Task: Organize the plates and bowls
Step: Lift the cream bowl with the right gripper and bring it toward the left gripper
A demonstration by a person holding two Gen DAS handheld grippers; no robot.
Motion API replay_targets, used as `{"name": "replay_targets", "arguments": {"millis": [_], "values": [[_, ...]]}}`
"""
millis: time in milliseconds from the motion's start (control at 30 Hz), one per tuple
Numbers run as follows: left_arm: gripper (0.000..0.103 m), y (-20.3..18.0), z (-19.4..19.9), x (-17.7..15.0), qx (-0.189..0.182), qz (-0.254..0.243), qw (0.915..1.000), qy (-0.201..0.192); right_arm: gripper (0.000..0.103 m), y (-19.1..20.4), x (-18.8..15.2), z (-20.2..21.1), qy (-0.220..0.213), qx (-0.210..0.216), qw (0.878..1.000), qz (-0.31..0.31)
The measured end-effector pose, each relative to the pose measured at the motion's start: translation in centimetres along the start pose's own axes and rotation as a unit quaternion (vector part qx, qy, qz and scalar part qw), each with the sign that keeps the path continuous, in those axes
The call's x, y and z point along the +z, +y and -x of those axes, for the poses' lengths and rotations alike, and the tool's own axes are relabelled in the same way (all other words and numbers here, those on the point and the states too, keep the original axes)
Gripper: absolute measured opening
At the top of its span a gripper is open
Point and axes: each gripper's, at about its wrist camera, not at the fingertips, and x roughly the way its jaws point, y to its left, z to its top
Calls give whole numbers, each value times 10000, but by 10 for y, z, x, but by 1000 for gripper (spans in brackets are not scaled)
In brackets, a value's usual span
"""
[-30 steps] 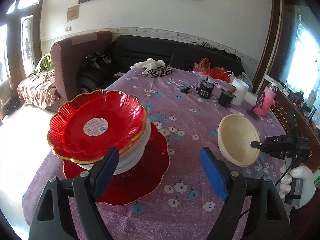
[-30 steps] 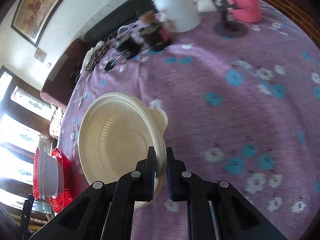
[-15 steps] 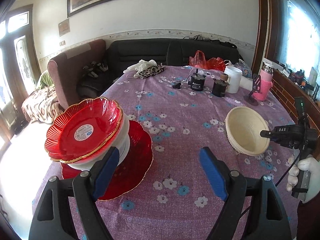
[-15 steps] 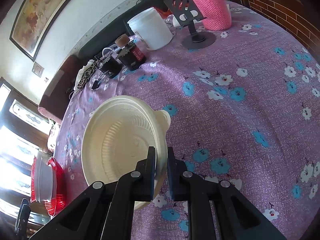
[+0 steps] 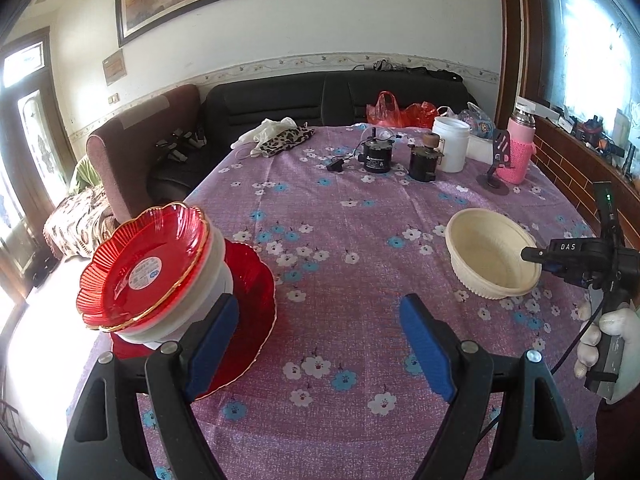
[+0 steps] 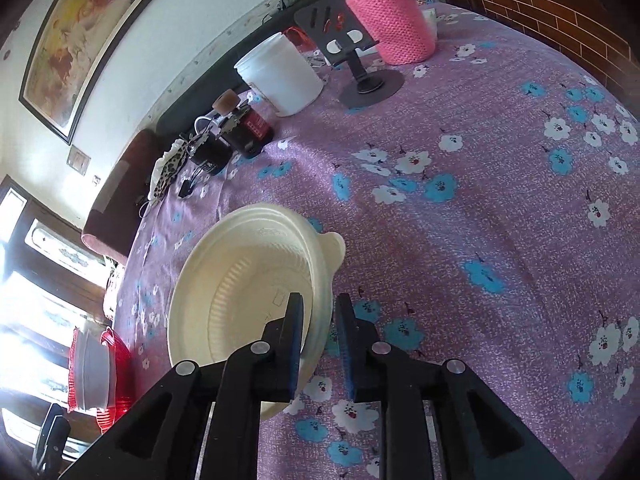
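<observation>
A cream bowl (image 5: 488,252) (image 6: 248,280) rests on the purple flowered tablecloth (image 5: 340,220) at the right. My right gripper (image 6: 320,304) straddles its near rim, one finger inside and one outside. Its jaws are opening, and a thin gap shows beside the rim. In the left wrist view the right gripper (image 5: 536,256) reaches the bowl from the right, held by a gloved hand (image 5: 600,340). At the left a red scalloped plate (image 5: 144,268) tops white bowls (image 5: 212,276) on a large red plate (image 5: 248,280). My left gripper (image 5: 318,304) stands open and holds nothing, just right of that stack.
At the table's far end stand a white jar (image 5: 452,148), a pink-sleeved bottle (image 5: 518,152), a black phone stand (image 5: 496,164), two dark gadgets (image 5: 376,156) and a leopard-print cloth (image 5: 280,136). A black sofa (image 5: 320,96) and a brown armchair (image 5: 132,144) lie beyond.
The right jaws, earlier pinched on the bowl's rim, have parted slightly. The left view has rolled level and drawn back, so the red stack sits further left.
</observation>
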Motion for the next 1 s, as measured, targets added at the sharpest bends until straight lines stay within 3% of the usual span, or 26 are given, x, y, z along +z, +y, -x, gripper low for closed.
{"name": "replay_targets", "arguments": {"millis": [367, 567, 733, 900, 1000], "values": [[82, -23, -17, 1, 38, -249, 9995, 199, 37, -16, 0, 9, -512, 115, 9986, -58], [82, -37, -33, -1, 4, -311, 9989, 349, 42, -28, 4, 24, -1065, -180, 9941, -52], [82, -55, -53, 3, -344, -226, 9974, 586, 45, -41, 9, 49, -1615, -522, 9853, -199], [82, -78, -73, 18, -642, -144, 9961, 592, 47, -50, 13, 53, -1595, -431, 9857, -335], [82, -89, -95, 26, -818, 2, 9934, 802, 47, -44, 11, 49, -1518, -382, 9875, -208]]}}
